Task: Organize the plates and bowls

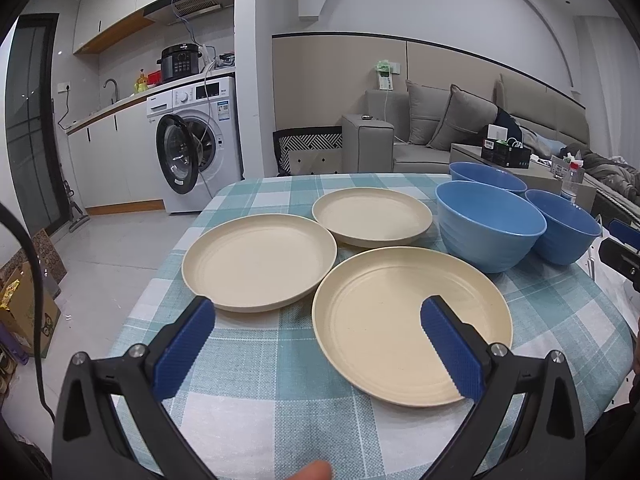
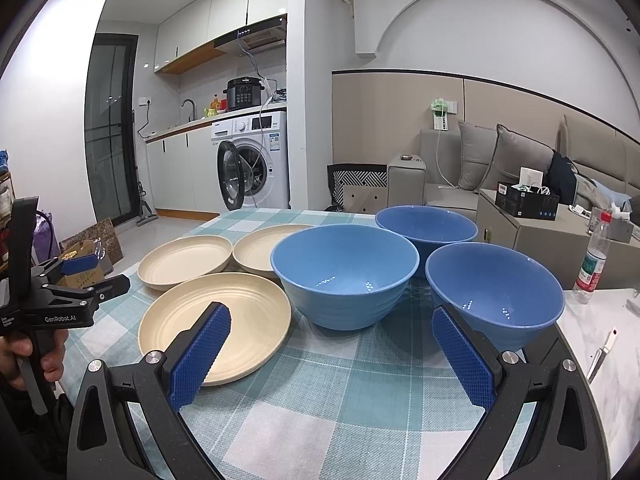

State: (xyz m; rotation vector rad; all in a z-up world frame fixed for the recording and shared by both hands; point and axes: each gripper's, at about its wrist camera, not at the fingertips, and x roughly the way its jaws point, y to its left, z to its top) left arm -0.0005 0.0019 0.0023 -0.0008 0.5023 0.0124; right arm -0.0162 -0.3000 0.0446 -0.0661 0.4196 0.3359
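Three cream plates lie side by side on the checked tablecloth (image 1: 256, 408): a near one (image 1: 400, 320), a left one (image 1: 260, 260) and a far one (image 1: 372, 216). To their right stand three blue bowls, upright and empty: middle (image 2: 344, 276), far (image 2: 426, 224) and right (image 2: 494, 292). My left gripper (image 1: 319, 308) is open, its right finger above the near plate and its left finger beside the left plate's rim. In front of the middle and right bowls, my right gripper (image 2: 330, 314) is open, holding nothing. A hand holds the left gripper (image 2: 100, 274) at the table's left side.
A water bottle (image 2: 594, 256) and a small knife-like tool (image 2: 604, 352) sit on a white surface right of the table. Beyond the table are a washing machine (image 1: 196, 148) with its door open and a grey sofa (image 1: 440, 128). Cardboard boxes (image 1: 28, 312) stand on the floor to the left.
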